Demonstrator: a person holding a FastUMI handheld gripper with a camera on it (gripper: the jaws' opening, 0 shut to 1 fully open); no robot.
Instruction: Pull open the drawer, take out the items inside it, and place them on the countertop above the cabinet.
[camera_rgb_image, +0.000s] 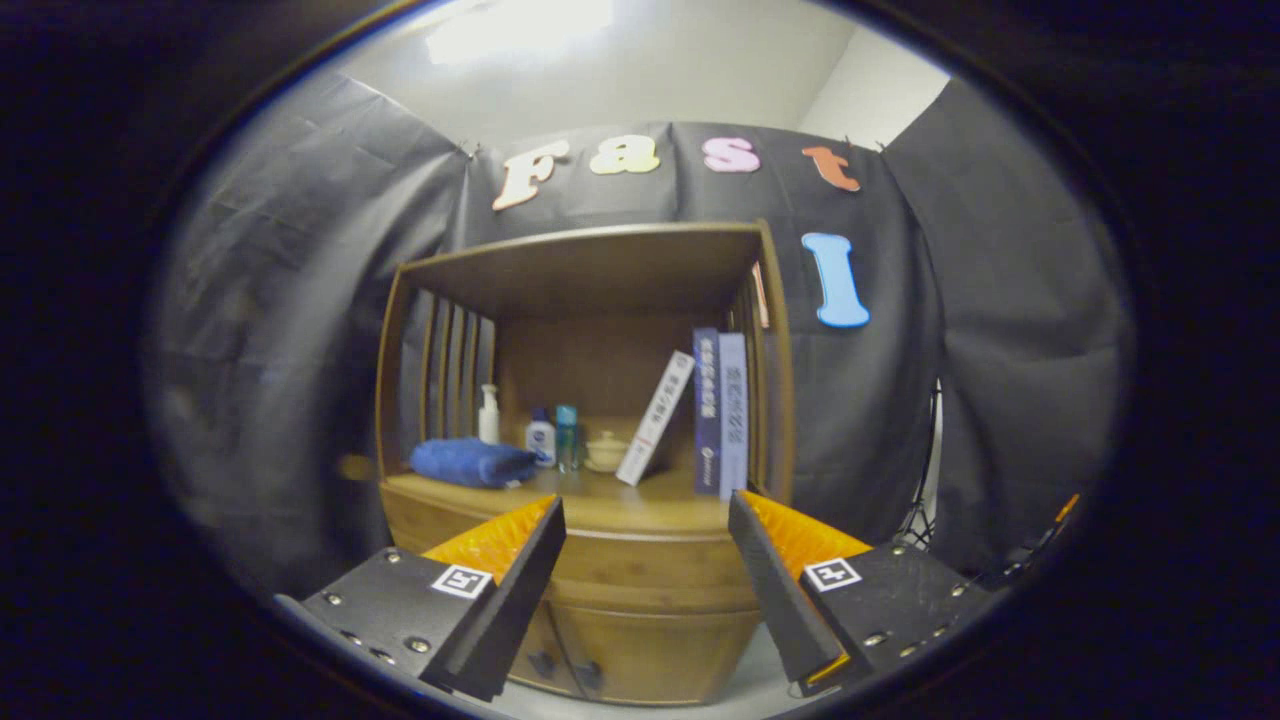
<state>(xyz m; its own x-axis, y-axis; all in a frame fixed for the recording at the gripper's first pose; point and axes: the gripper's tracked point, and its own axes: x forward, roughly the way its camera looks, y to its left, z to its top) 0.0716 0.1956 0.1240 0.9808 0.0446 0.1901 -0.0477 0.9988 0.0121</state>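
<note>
A wooden cabinet (585, 590) stands ahead of me against the booth wall. Its drawer front (640, 565) is closed, just under the countertop (600, 500), and it spans the gap between my fingers. My gripper (645, 520) is open with nothing between its fingers, held some distance back from the cabinet. What the drawer holds is hidden. Below the drawer are two closed doors (620, 660).
On the countertop lie a folded blue towel (470, 462), a white pump bottle (488, 415), two small bottles (553, 437), a small lidded pot (605, 450), a leaning white book (655, 418) and two upright books (720, 412). A shelf roof (590, 265) covers it. A stand (915, 520) is at right.
</note>
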